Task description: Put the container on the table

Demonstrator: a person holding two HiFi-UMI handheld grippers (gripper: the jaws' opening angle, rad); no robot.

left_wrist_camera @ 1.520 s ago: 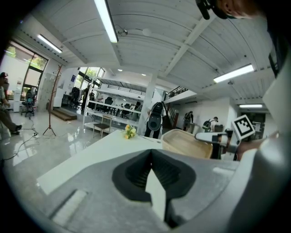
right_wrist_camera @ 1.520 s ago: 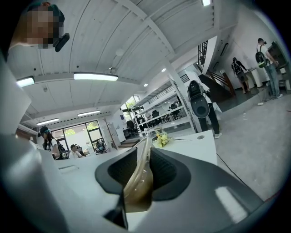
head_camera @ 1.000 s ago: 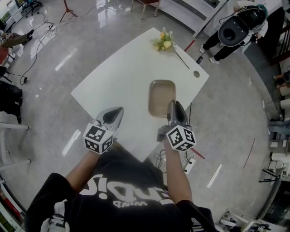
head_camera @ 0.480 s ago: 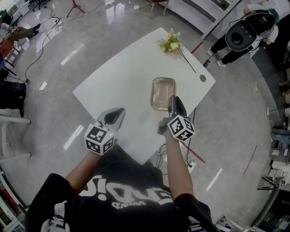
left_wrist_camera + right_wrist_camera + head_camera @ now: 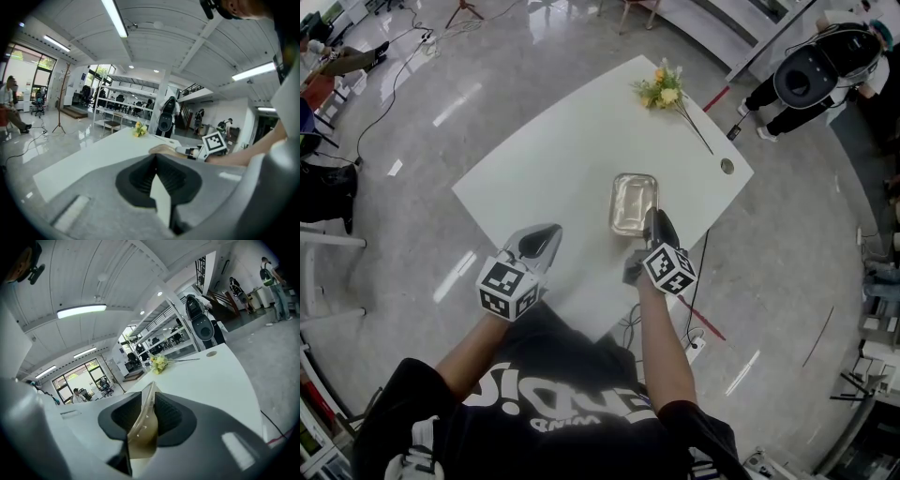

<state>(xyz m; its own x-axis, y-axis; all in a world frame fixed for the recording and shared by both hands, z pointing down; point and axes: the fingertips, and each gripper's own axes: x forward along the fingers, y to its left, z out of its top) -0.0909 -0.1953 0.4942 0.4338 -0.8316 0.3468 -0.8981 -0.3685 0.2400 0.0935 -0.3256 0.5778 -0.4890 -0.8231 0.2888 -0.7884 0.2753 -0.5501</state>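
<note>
A clear, shallow rectangular container (image 5: 634,202) is low over the right part of the white table (image 5: 553,159); I cannot tell if it touches the top. My right gripper (image 5: 653,221) is shut on its near rim. In the right gripper view the thin rim (image 5: 144,418) stands pinched between the dark pads (image 5: 168,416). The left gripper view shows the container (image 5: 164,150) at the table's level. My left gripper (image 5: 546,232) hovers over the table's near left edge, its jaws together with nothing between them.
A bunch of yellow flowers (image 5: 662,90) lies at the table's far corner, with a round cable hole (image 5: 727,166) by the right edge. A black round machine (image 5: 811,70) stands beyond. Cables and a power strip (image 5: 694,343) lie on the floor near the front right.
My right gripper has come down toward the table with the container, which now looks smaller and lower. The left gripper has hardly moved.
</note>
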